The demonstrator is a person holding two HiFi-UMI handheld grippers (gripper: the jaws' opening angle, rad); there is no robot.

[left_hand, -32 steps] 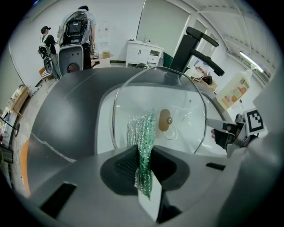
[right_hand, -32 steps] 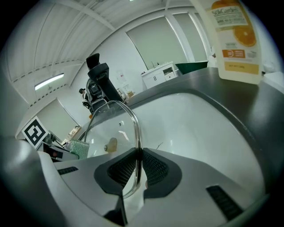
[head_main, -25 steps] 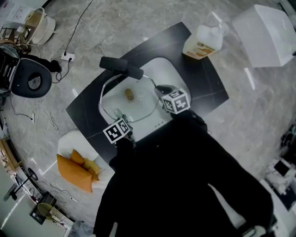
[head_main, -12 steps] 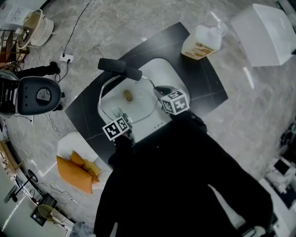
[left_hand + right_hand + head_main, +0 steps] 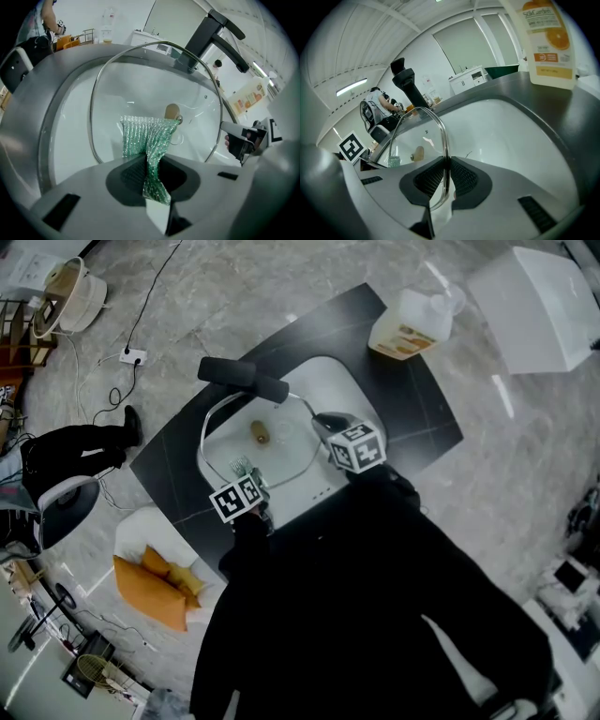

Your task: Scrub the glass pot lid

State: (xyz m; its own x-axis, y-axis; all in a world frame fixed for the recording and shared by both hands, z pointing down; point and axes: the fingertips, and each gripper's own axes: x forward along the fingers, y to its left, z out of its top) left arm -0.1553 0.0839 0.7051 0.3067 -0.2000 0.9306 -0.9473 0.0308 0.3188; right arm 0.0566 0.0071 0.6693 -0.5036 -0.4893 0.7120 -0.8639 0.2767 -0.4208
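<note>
Faucet [image 5: 246,378] overhangs the sink [image 5: 342,385] — left tongs [image 5: 149,176] clench green scourer [image 5: 140,136], right tongs [image 5: 446,180] pinch glass lid [image 5: 140,89] (soap bottle [image 5: 410,324] nearby).

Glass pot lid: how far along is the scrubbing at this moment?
Set up: the right gripper is clamped on the metal rim of the round glass pot lid, holding it over the white sink. In hand: the left gripper pinches a green glittery scrubbing cloth that seems to lie against the glass. Left: no suds or water show, so most scrubbing and any rinse look undone.
</note>
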